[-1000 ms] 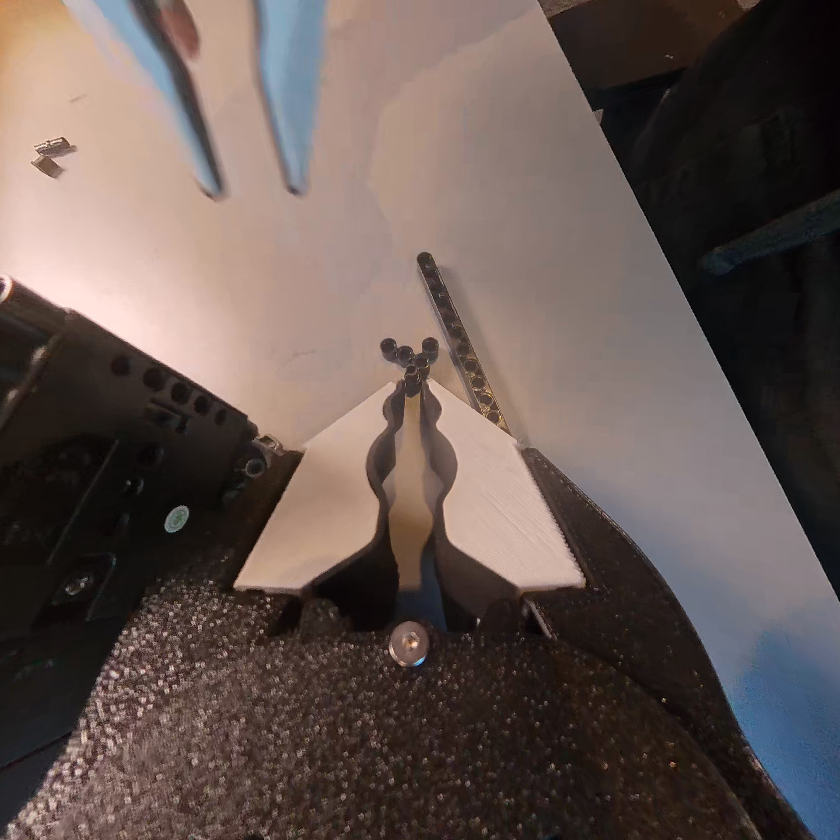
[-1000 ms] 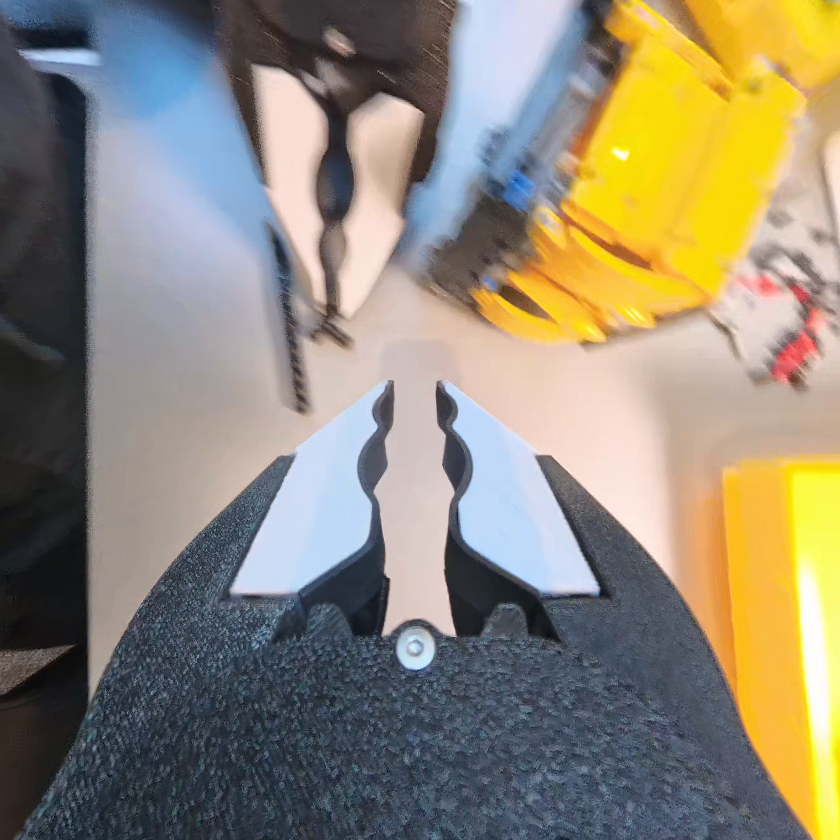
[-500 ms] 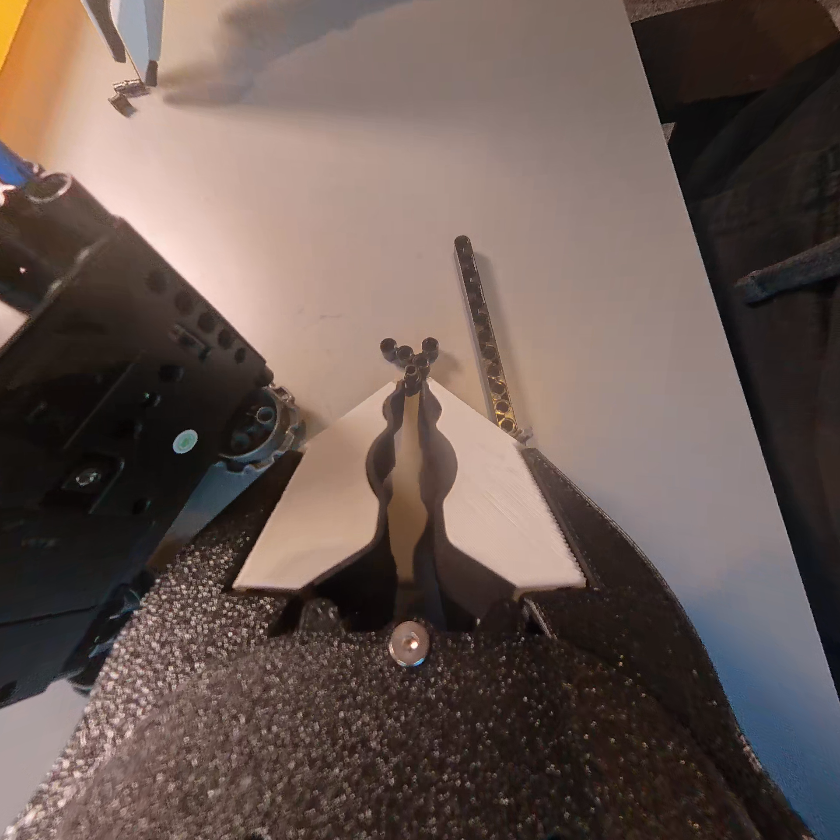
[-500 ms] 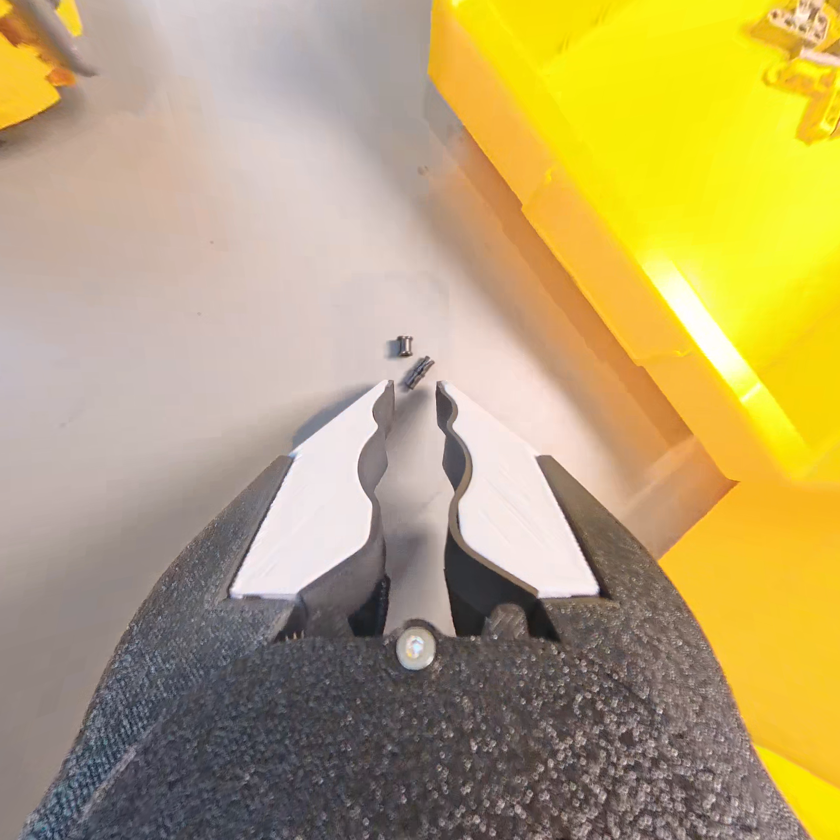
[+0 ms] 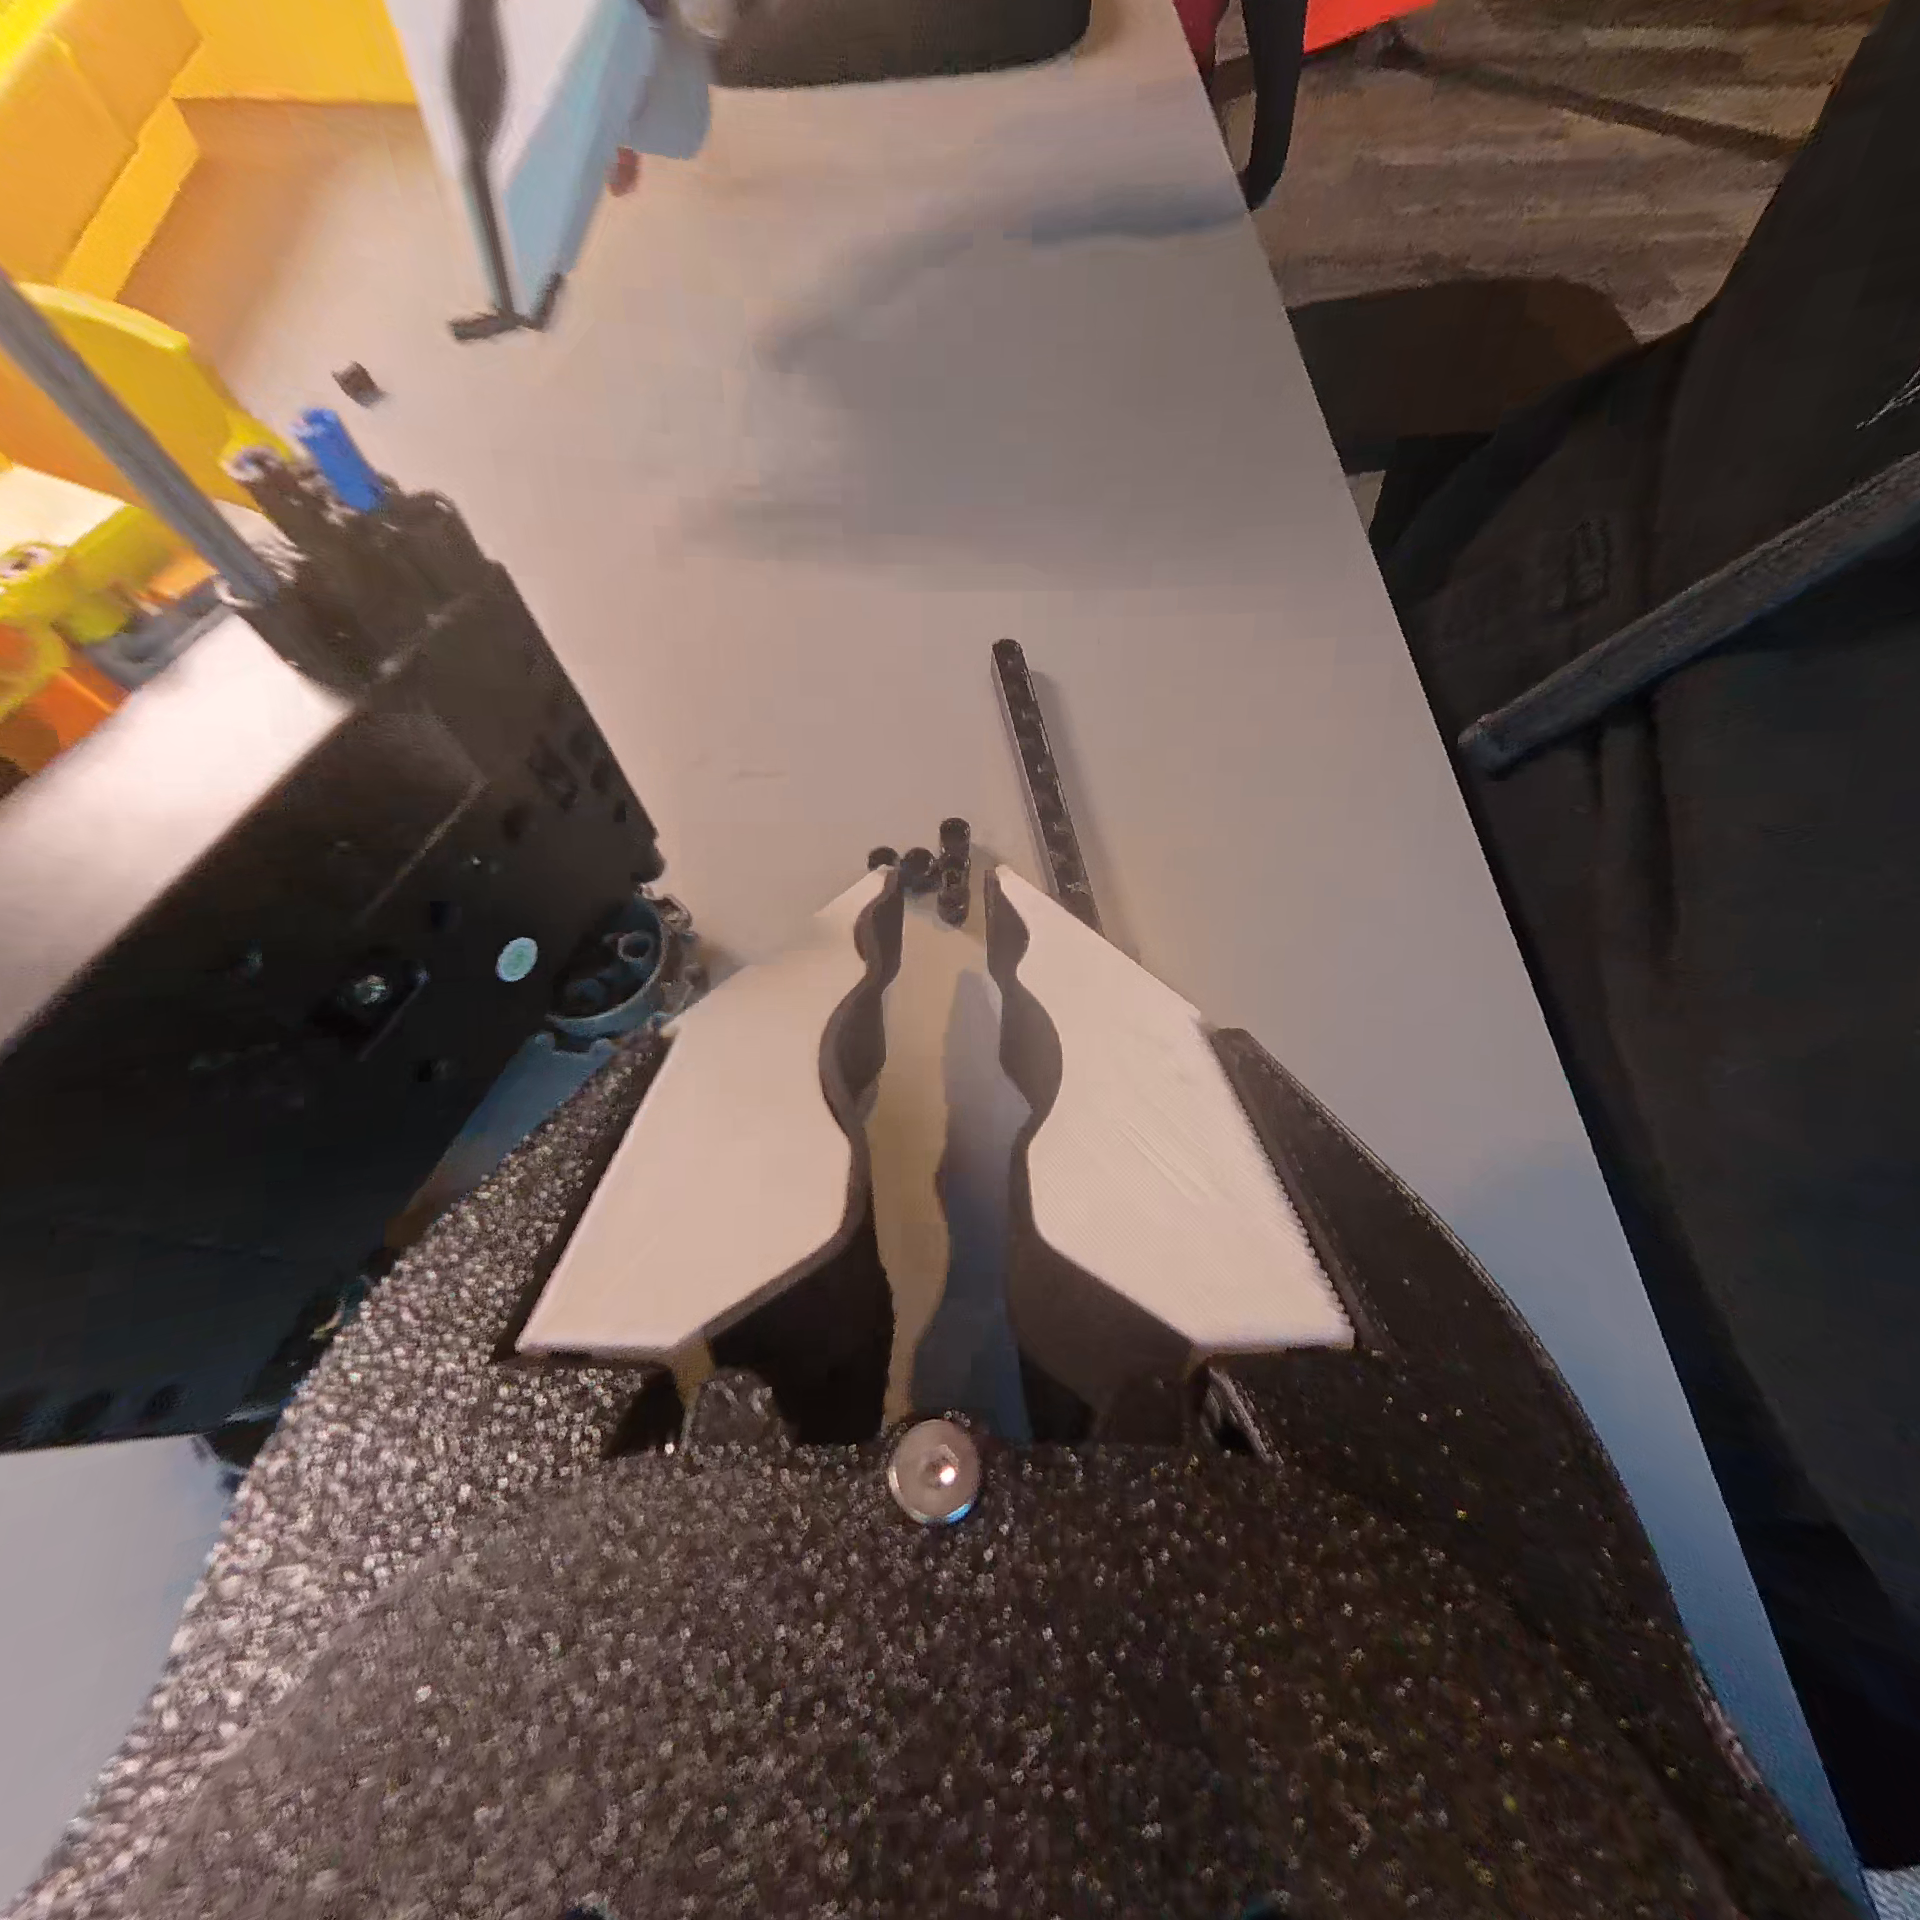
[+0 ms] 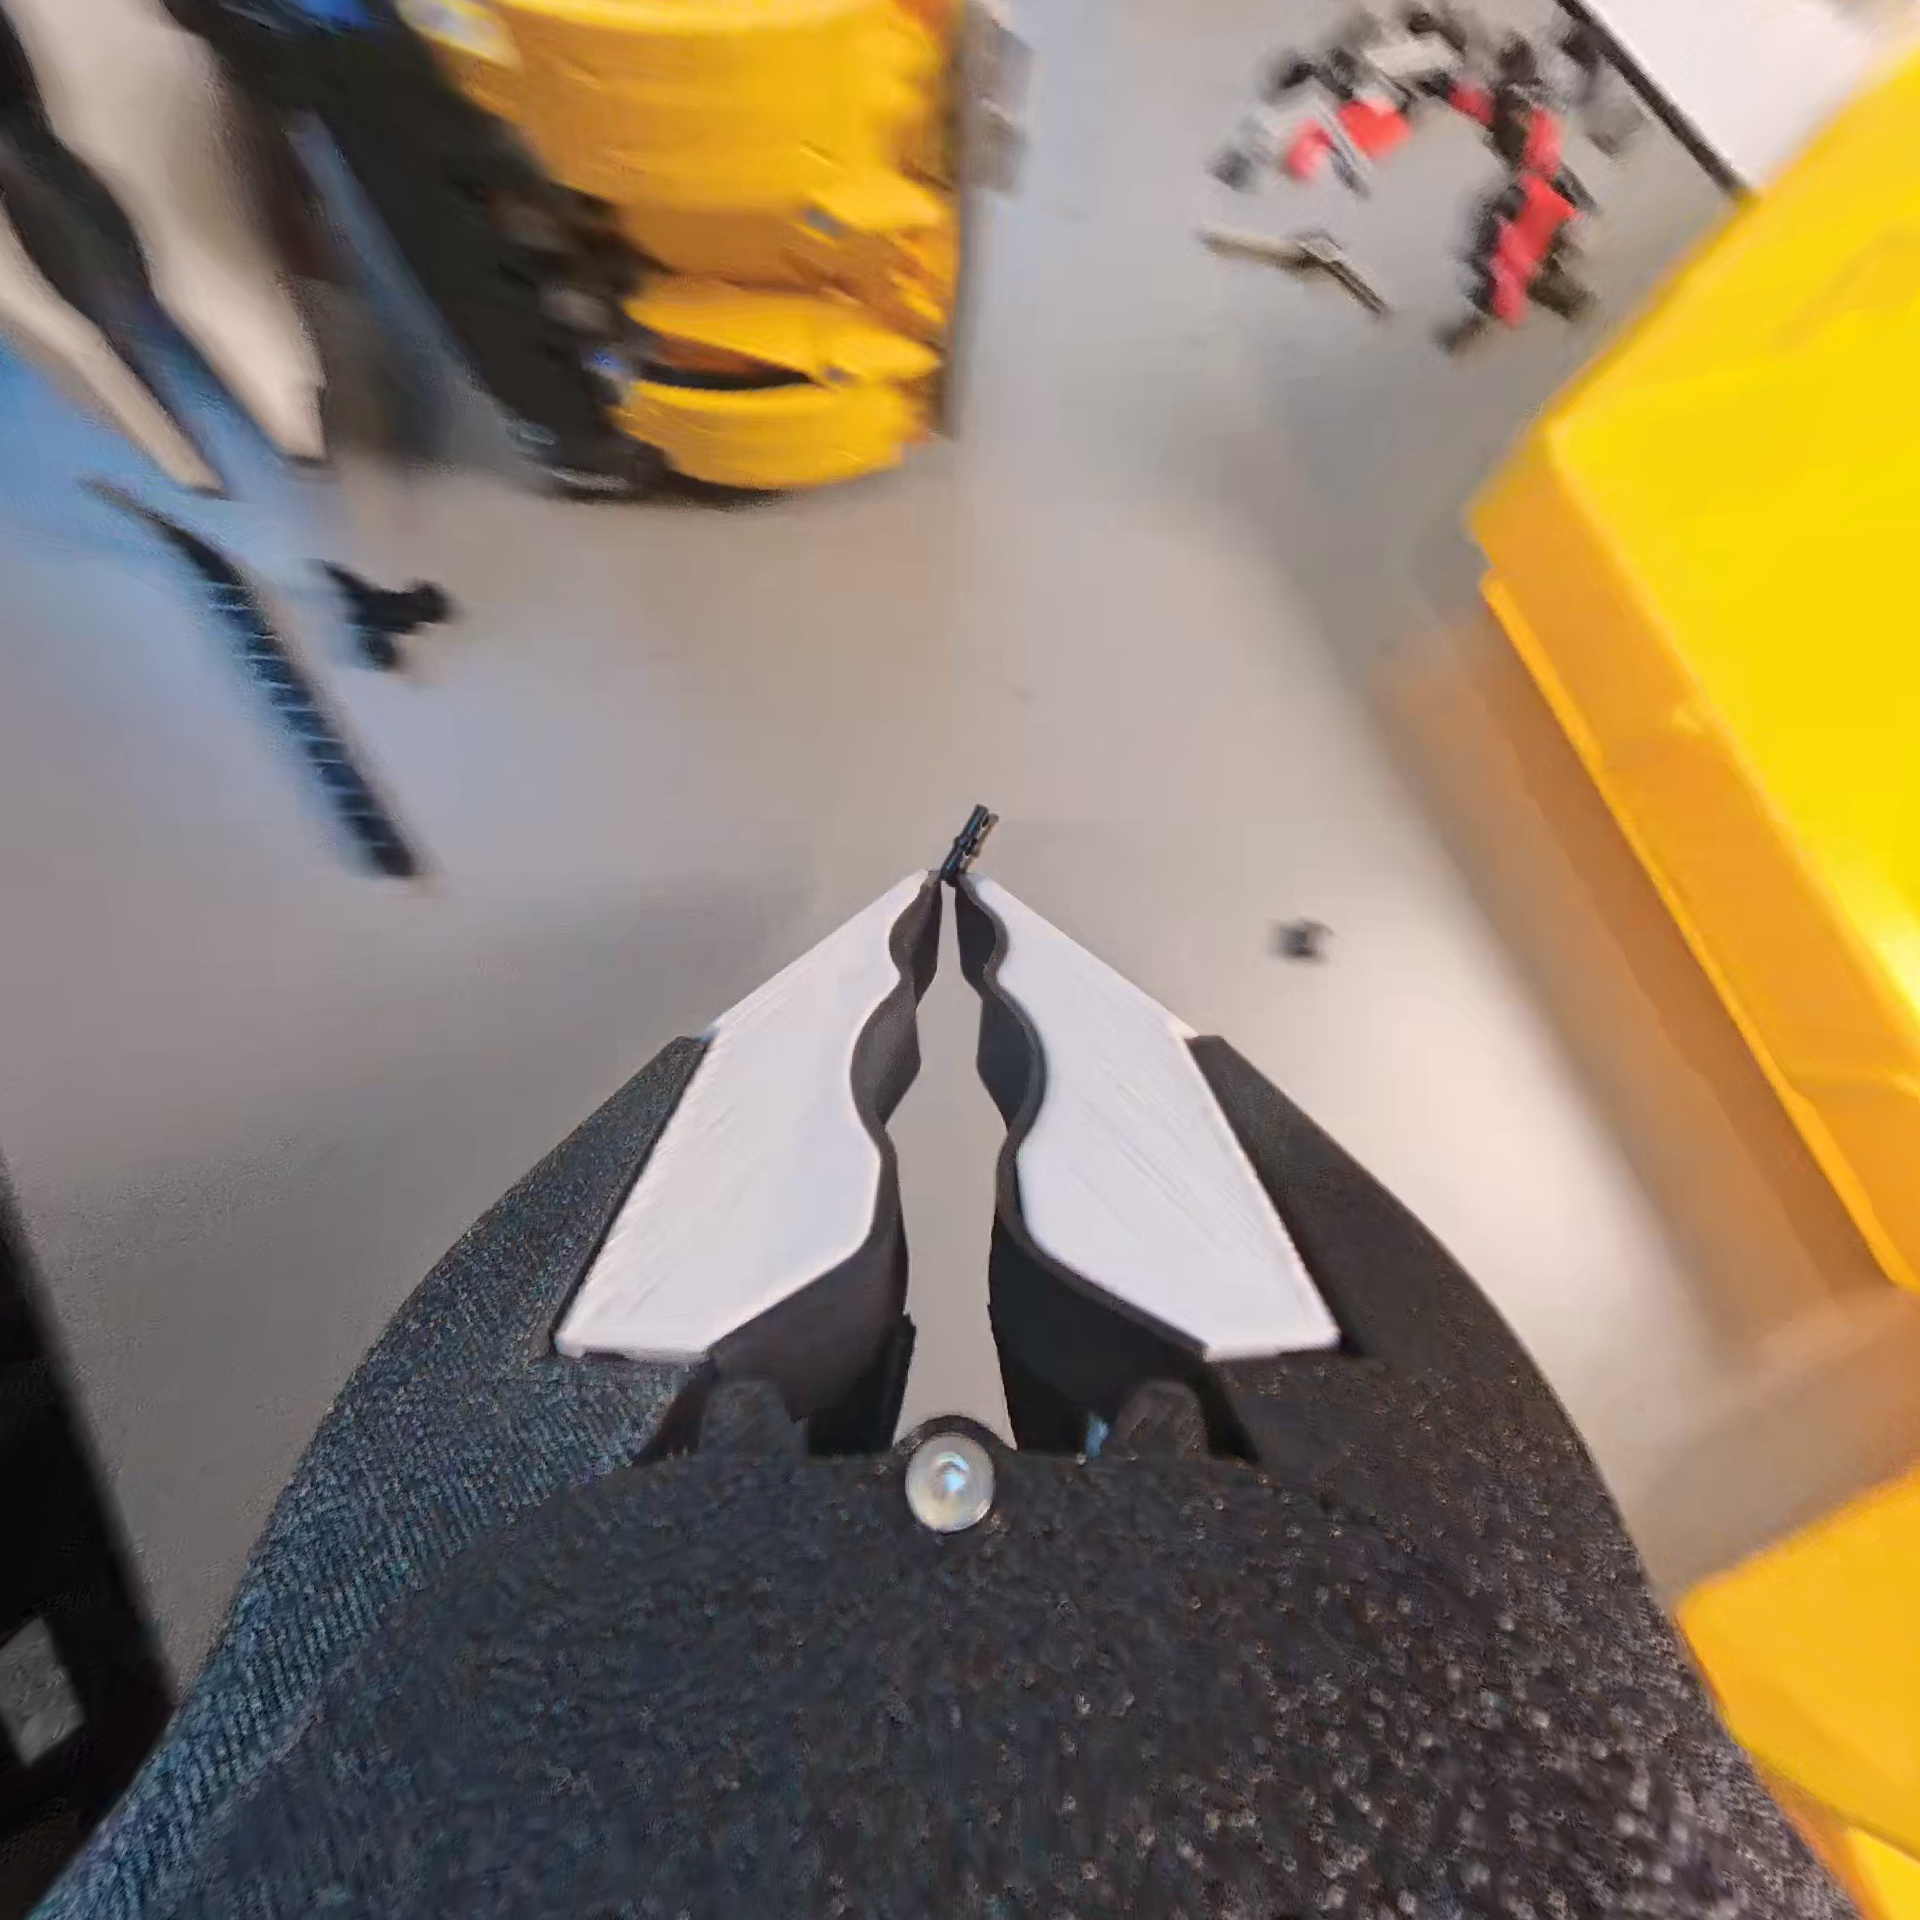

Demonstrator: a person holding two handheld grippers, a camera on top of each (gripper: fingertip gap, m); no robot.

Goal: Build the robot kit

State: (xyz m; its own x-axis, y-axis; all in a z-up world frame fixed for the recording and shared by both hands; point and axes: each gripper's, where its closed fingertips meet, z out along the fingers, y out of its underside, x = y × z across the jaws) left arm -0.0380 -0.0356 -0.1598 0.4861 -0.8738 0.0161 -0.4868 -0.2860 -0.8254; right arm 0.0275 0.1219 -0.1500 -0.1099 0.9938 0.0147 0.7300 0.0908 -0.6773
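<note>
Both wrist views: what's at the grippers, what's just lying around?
At the grippers: right gripper shut on a small black pin; left gripper open, forked black connector between its tips.
Lying about: long black beam, loose black peg, black block, yellow bin, red-and-black parts.

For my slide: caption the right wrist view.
Right gripper pinching a small black pin above a grey table.

Yellow bin (image 6: 1714, 582) at the table's (image 5: 935, 520) edge, red-and-black parts (image 6: 1455, 177) scattered beyond, black block (image 5: 260, 987) nearby
</note>
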